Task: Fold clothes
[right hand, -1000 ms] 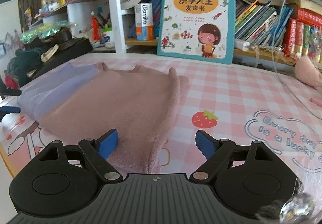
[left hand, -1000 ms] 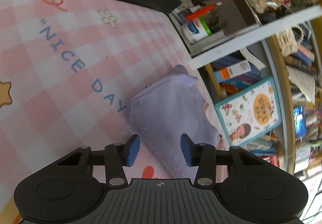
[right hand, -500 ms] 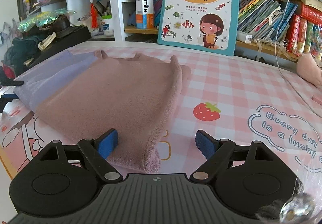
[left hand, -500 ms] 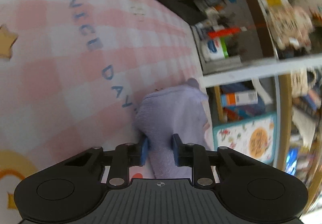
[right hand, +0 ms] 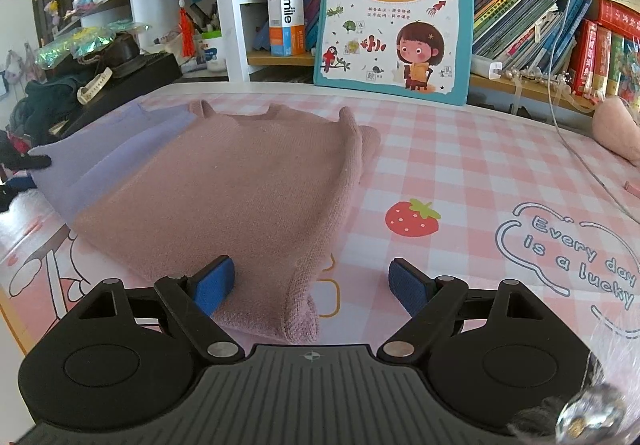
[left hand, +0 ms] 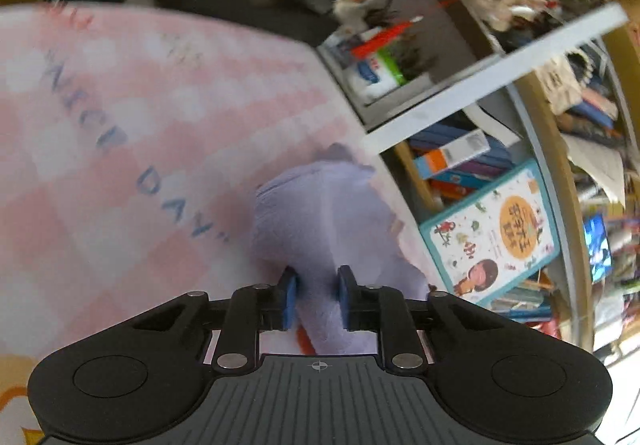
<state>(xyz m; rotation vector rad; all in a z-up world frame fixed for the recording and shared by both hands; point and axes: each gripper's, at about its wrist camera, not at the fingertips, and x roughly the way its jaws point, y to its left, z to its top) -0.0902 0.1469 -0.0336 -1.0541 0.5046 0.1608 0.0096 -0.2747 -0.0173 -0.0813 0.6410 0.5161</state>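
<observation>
A knit garment lies on the pink checked table cover (right hand: 460, 173). Its pink side (right hand: 248, 185) faces up in the right wrist view, with a lilac part (right hand: 100, 157) at its left. My left gripper (left hand: 317, 295) is shut on the lilac garment's edge (left hand: 324, 217) and lifts it a little. My right gripper (right hand: 310, 281) is open, low over the garment's near corner, its left pad resting on the pink knit.
A bookshelf with a large children's book (right hand: 394, 11) stands right behind the table. Dark clutter and a black case (right hand: 120, 73) sit at the far left. A pink soft thing (right hand: 618, 125) and a thin cable (right hand: 580, 149) lie at the right.
My left gripper closed on the lilac edge and has drawn it up and back. My right gripper has come closer to the pink corner, still open.
</observation>
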